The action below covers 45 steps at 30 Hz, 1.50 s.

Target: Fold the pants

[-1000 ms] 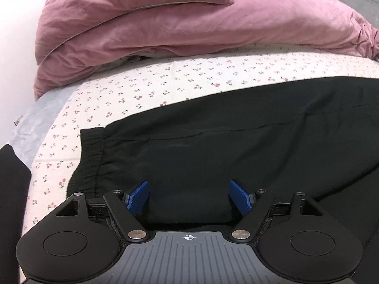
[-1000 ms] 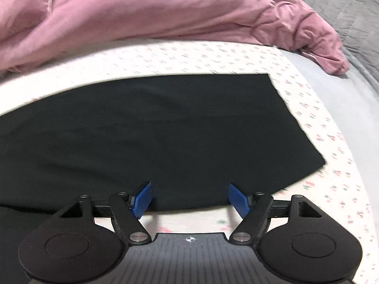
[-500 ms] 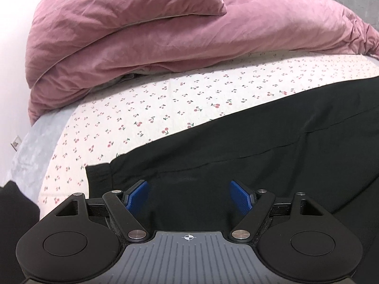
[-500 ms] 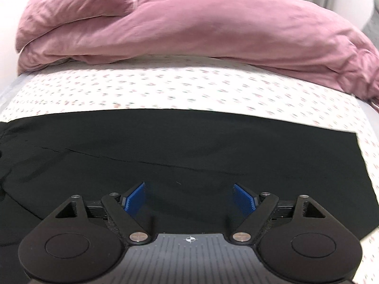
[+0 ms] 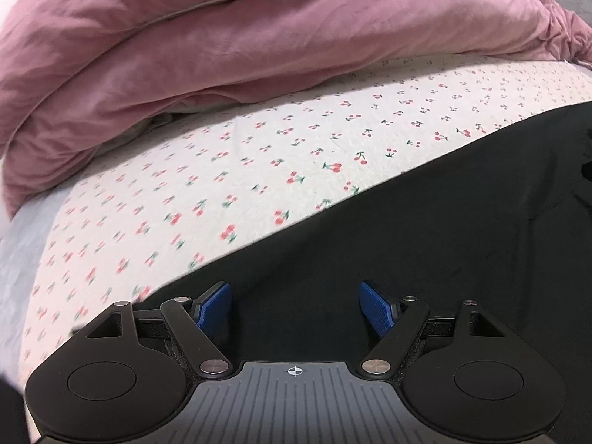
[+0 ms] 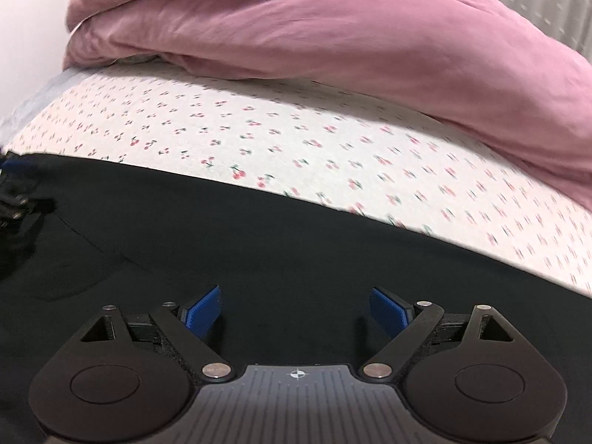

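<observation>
The black pants (image 5: 425, 222) lie flat on the cherry-print bed sheet (image 5: 259, 162). My left gripper (image 5: 296, 307) is open and empty, low over the black cloth near its far long edge. In the right wrist view the pants (image 6: 259, 251) fill the lower half, and my right gripper (image 6: 296, 310) is open and empty, also low over the cloth. The left gripper shows as a dark shape with blue at the left edge of the right wrist view (image 6: 14, 188). The waistband and leg ends are out of view.
A bunched pink duvet (image 5: 259, 33) lies along the far side of the bed; it also fills the top of the right wrist view (image 6: 370, 44). Bare sheet (image 6: 296, 137) lies between it and the pants. A grey blanket edge (image 5: 22, 244) shows at far left.
Both grippers have swung inward along the pants and dropped lower: the waistband has left the left view and the leg hem has left the right view. Both stayed open.
</observation>
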### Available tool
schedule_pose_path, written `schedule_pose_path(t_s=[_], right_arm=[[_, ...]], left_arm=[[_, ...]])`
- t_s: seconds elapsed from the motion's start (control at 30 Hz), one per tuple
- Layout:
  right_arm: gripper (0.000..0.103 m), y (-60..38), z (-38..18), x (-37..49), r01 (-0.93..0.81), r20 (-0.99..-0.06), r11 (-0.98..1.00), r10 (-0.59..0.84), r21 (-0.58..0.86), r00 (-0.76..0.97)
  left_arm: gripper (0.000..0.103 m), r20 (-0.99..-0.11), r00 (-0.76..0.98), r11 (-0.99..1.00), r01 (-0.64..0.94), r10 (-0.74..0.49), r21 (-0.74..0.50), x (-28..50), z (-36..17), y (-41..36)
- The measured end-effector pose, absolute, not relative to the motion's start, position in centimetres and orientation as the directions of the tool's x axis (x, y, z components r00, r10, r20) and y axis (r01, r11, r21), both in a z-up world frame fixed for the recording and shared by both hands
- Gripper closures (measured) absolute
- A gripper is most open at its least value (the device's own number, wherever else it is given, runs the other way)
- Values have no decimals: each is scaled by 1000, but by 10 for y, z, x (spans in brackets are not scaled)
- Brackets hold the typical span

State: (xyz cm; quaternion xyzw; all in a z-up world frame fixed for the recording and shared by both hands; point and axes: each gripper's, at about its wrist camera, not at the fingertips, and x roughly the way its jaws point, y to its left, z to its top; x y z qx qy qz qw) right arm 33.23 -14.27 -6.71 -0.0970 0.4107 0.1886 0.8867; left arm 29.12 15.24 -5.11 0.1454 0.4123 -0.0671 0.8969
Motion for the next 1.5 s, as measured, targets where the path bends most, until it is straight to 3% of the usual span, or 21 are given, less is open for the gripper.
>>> schedule_pose_path(t_s=[0.4, 0.67, 1.03, 1.13, 1.17, 1.2, 1.23, 1.5], right_arm=[[15, -110, -70, 372, -604, -753, 780, 298, -162, 587], [16, -106, -82, 392, -616, -754, 773, 314, -150, 578], [24, -118, -92, 407, -596, -761, 803, 395, 14, 514], [44, -117, -90, 405, -606, -758, 795, 413, 29, 505], [62, -116, -89, 403, -610, -756, 791, 420, 34, 503], [87, -116, -88, 403, -611, -757, 791, 421, 36, 500], [97, -114, -86, 401, -612, -755, 790, 427, 44, 498], [103, -104, -58, 375, -582, -732, 812, 374, -38, 570]], left_arm=[[28, -782, 585, 902, 426, -215, 71, 350, -59, 151], [47, -774, 558, 879, 476, -298, 6, 352, -61, 156], [75, -761, 568, 884, 467, -314, -16, 351, -60, 155], [89, -756, 579, 889, 458, -305, -9, 348, -59, 154], [91, -756, 582, 892, 452, -299, -5, 348, -59, 153], [93, -756, 586, 896, 443, -293, -4, 347, -59, 153], [96, -756, 588, 901, 434, -288, -6, 347, -60, 152], [103, -718, 662, 936, 349, -216, 39, 322, -40, 142]])
